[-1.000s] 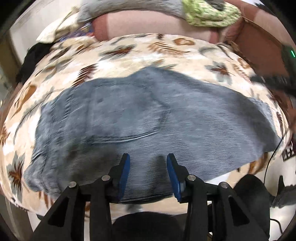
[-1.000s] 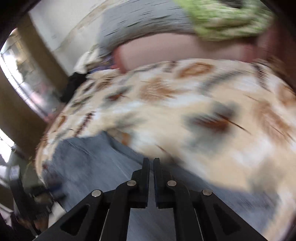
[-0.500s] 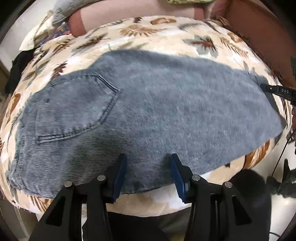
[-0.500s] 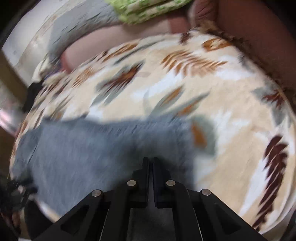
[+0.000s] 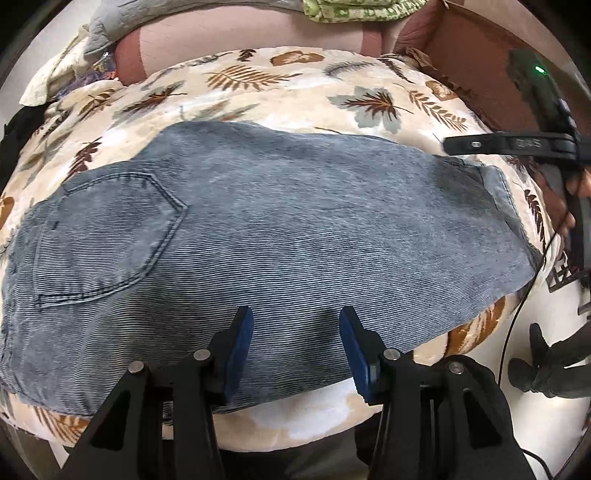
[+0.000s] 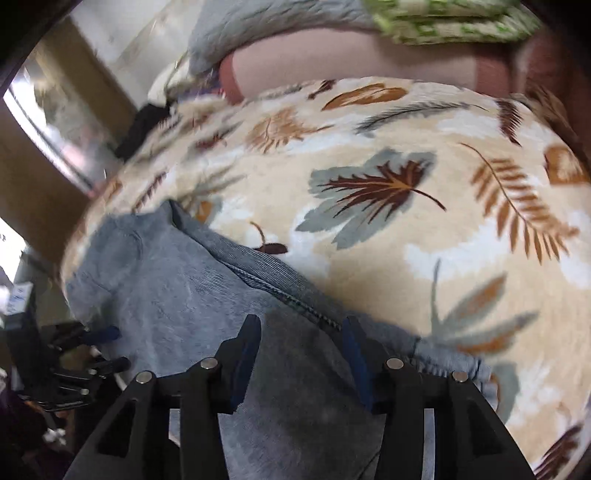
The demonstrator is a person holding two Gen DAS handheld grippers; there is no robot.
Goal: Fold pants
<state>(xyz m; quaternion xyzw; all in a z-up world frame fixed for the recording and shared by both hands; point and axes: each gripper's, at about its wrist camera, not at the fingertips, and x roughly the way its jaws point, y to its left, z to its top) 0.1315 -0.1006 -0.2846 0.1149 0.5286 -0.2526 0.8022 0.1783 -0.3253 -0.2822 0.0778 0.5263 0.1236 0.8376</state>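
Grey-blue corduroy pants point(image 5: 280, 236) lie folded flat across a leaf-print blanket point(image 5: 258, 85), back pocket point(image 5: 110, 236) at the left, hem end at the right. My left gripper point(image 5: 295, 325) is open and empty, just above the pants' near edge. My right gripper point(image 6: 301, 334) is open over the hem end of the pants point(image 6: 177, 295), holding nothing. From the left wrist view the right gripper point(image 5: 517, 144) shows at the far right, at the pants' far right corner.
The blanket point(image 6: 406, 184) covers a bed or sofa with a pink cushion point(image 5: 258, 26), a grey quilt point(image 5: 110, 26) and a green cloth point(image 5: 354, 11) at the back. Brown upholstery point(image 5: 480, 66) rises at the right. A cable point(image 5: 517, 314) hangs at the right edge.
My right gripper was shut and has opened, letting go of the pants' hem end. My left gripper stayed open and pulled back slightly from the pants.
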